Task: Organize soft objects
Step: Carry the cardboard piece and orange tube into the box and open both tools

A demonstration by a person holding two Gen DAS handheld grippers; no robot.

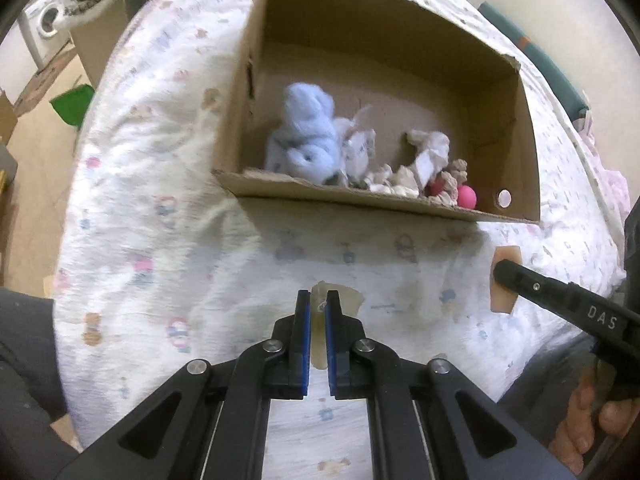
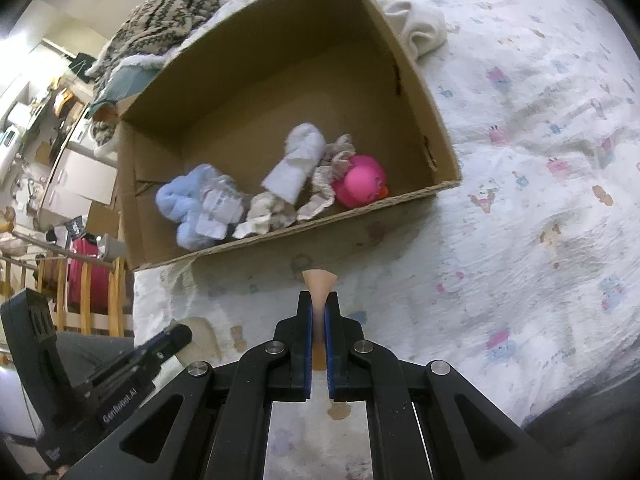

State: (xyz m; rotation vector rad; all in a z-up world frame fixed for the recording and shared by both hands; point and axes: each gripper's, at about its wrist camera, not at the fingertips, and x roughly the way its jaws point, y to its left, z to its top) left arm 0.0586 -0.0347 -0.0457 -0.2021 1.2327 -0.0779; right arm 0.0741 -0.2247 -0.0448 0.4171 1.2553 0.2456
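Note:
An open cardboard box (image 1: pixel 400 200) (image 2: pixel 400 200) lies on the bed. Inside it are a light blue plush toy (image 1: pixel 306 136) (image 2: pixel 180 200), white and beige soft cloths (image 1: pixel 424 156) (image 2: pixel 298 164) and a pink rubber duck (image 2: pixel 360 182) (image 1: pixel 466 196). My left gripper (image 1: pixel 318 300) is shut on a pale cream soft piece (image 1: pixel 340 296), just above the bedsheet in front of the box. My right gripper (image 2: pixel 319 300) is shut on a peach soft piece (image 2: pixel 319 280), also short of the box; it shows at the right in the left wrist view (image 1: pixel 504 284).
The bed has a white printed quilt (image 1: pixel 160 200) (image 2: pixel 540 160). A rolled white cloth (image 2: pixel 420 28) lies behind the box. A patterned blanket (image 2: pixel 168 20) is heaped beyond the box. A washing machine (image 1: pixel 44 28) and a green item (image 1: pixel 74 104) are on the floor to the left.

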